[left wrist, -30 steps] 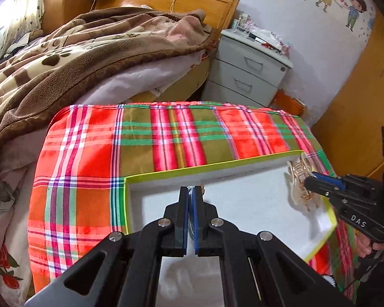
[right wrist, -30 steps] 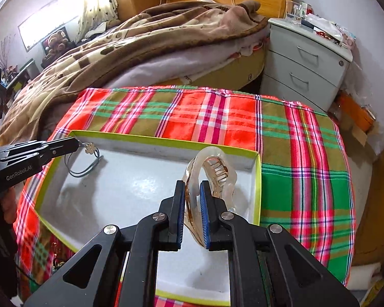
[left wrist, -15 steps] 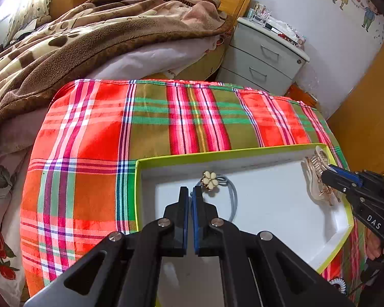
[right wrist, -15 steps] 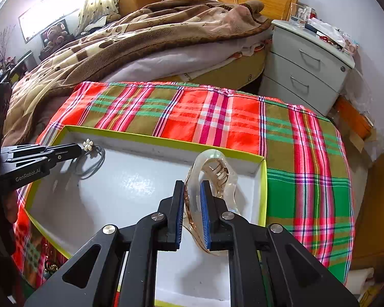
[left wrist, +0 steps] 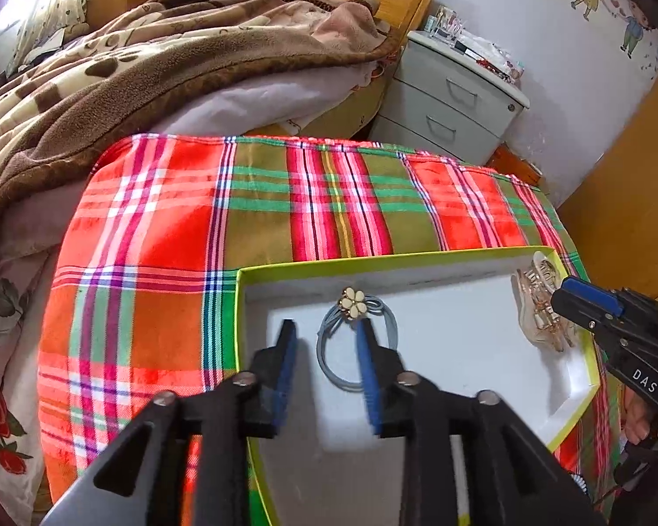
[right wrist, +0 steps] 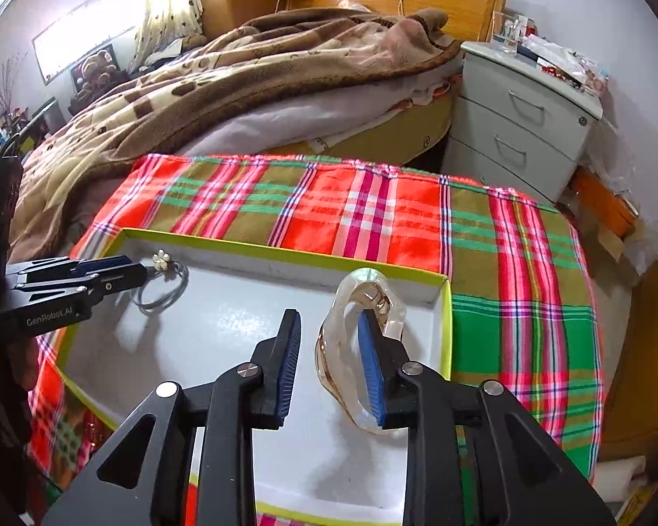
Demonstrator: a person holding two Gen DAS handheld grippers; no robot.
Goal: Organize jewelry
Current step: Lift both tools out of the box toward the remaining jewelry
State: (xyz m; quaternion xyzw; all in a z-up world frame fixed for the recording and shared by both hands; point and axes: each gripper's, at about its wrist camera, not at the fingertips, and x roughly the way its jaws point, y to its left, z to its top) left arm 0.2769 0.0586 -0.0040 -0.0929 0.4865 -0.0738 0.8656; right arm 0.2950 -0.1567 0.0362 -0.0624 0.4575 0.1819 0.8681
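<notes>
A white tray with a lime-green rim sits on the plaid cloth. A grey hair tie with a cream flower charm lies in its far left corner. My left gripper is open just over it, its right finger against the loop. A clear amber hair claw rests in the tray's far right corner. My right gripper is open, its right finger beside the claw.
The plaid cloth covers the table. A bed with a brown blanket lies behind it. A grey nightstand stands at the back right, with a wooden wardrobe to the right.
Both grippers have opened. The left one let go of the hair tie and the right one let go of the hair claw; both items now lie in the tray.
</notes>
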